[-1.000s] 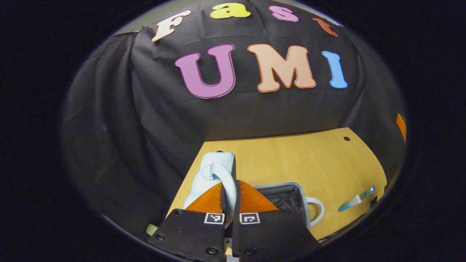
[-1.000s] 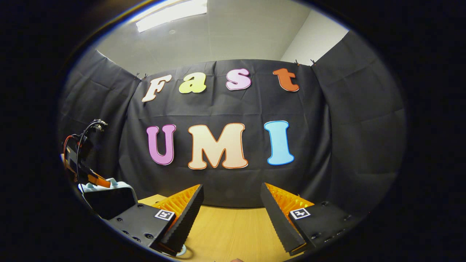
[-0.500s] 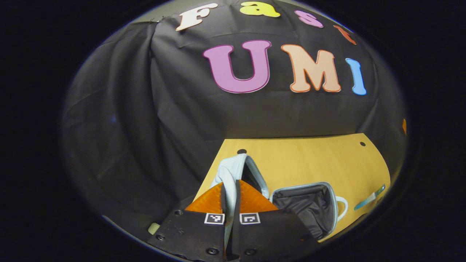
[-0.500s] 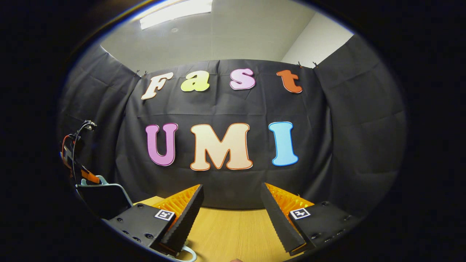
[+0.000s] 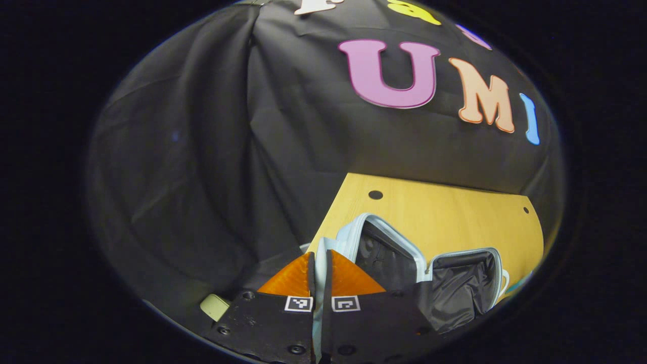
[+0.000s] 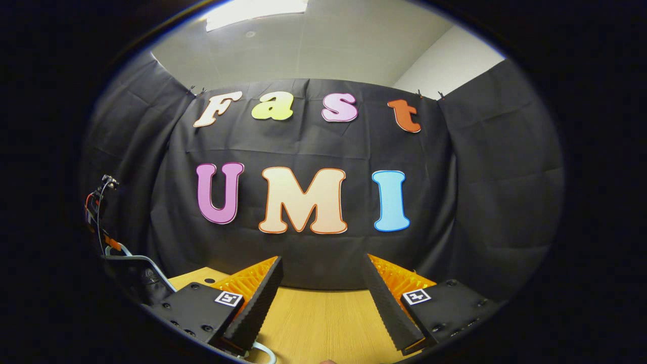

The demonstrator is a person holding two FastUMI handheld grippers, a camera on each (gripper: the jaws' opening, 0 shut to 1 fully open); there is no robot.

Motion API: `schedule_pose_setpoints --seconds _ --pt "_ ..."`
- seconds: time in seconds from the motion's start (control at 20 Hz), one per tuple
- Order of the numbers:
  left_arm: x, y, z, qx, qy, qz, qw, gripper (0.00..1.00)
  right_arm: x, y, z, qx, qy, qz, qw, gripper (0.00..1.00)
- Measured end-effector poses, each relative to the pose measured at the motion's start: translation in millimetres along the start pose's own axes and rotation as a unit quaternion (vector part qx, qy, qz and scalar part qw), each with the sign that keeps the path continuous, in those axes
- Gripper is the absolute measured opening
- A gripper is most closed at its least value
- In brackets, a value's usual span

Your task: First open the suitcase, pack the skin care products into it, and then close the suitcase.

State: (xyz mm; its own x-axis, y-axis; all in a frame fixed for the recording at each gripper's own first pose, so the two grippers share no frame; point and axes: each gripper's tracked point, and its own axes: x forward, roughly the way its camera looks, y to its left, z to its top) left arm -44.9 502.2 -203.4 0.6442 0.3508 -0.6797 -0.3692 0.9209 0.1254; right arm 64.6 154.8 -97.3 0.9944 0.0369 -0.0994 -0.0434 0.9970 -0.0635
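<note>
Left gripper (image 5: 319,263) fingers clenched on pale blue suitcase (image 5: 389,247) lid edge; case open on bench (image 5: 445,212), dark lining up. Right gripper (image 6: 322,283) fingers spread, holding nothing, above bench. No readable labels.

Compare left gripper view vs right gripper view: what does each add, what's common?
Left gripper view adds the open suitcase's dark lined base and the left gripper, jaws pinched on the pale blue lid's edge. Right gripper view adds the right gripper, jaws apart and holding nothing, plus the ceiling light. Common: the wooden table and the raised lid.
</note>
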Motion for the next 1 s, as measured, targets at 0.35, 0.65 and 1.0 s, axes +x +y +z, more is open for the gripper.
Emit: schedule_pose_setpoints --seconds 0.35,0.65,1.0 --pt "40 28 -60 -0.051 0.058 -0.001 0.997 0.0 3 27 -3 -0.028 0.003 0.017 0.999 0.99" --pt "68 43 -108 -0.08 0.098 0.01 0.992 0.0 10 37 -12 -0.036 0.016 0.023 0.999 0.99" --pt "91 61 -137 -0.129 0.089 0.054 0.986 0.22 15 36 -18 -0.036 0.025 0.032 0.999 0.99"
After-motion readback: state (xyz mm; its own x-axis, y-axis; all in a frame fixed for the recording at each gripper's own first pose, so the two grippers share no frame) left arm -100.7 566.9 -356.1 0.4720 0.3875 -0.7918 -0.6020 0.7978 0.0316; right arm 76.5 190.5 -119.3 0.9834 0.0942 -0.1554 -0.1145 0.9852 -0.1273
